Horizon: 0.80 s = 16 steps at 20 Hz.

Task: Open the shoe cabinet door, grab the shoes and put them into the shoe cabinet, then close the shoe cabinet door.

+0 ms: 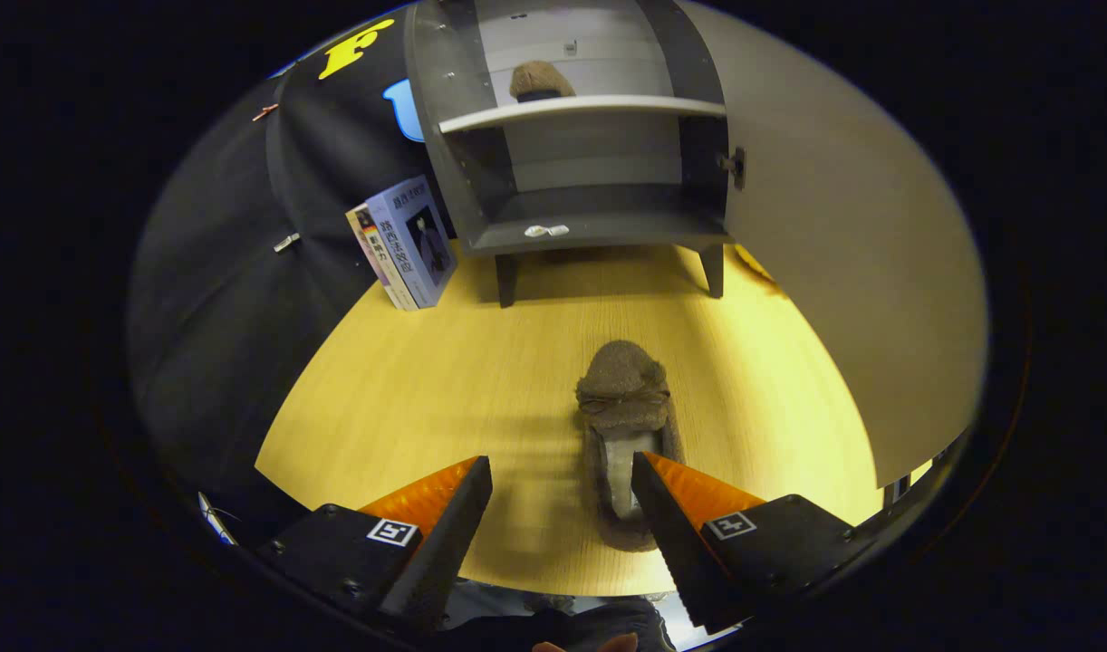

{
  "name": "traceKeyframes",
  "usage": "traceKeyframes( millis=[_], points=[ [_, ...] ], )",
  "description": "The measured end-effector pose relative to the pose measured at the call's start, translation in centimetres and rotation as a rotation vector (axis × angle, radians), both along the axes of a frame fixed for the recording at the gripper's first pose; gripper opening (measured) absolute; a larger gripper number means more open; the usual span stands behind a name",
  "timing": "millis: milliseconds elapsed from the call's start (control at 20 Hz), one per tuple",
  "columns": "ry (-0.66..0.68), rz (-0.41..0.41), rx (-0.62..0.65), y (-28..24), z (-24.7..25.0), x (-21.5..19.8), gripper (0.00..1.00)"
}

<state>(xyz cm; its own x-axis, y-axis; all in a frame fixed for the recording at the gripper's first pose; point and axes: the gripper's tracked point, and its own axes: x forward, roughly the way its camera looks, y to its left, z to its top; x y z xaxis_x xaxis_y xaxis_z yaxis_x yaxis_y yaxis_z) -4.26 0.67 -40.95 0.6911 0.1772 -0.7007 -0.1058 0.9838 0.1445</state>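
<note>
A brown fuzzy slipper (622, 426) lies on the wooden table (427, 389), toe toward the cabinet, its heel next to my right finger. My gripper (563, 475) is open above the table, the slipper's heel part lying between the fingers toward the right one; nothing is gripped. Beyond stands the dark shoe cabinet (572, 136) on short legs with its door (843, 235) swung wide open to the right. A second brown slipper (540, 81) rests on the cabinet's pale upper shelf (581, 109). The lower compartment holds nothing visible.
Two books (407, 243) lean upright against the black cloth wall left of the cabinet. The open door stretches along the table's right side. The table's near edge lies just under my fingers, with a person's fingertips (585, 645) below it.
</note>
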Motion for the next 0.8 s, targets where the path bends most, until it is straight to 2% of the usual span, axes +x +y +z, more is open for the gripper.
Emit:
traceKeyframes(
  millis=[200,450,650,700,800],
  points=[
    [0.019,-0.026,0.014,0.3,-3.2,1.8,0.99],
    [-0.017,-0.044,0.024,1.1,-5.9,4.9,0.99],
    [-0.090,-0.107,-0.007,0.6,-7.6,8.7,0.80],
    [-0.096,-0.122,-0.010,0.5,-7.8,9.3,0.68],
    [-0.138,-0.147,-0.030,0.0,-8.1,10.6,0.54]
  ],
)
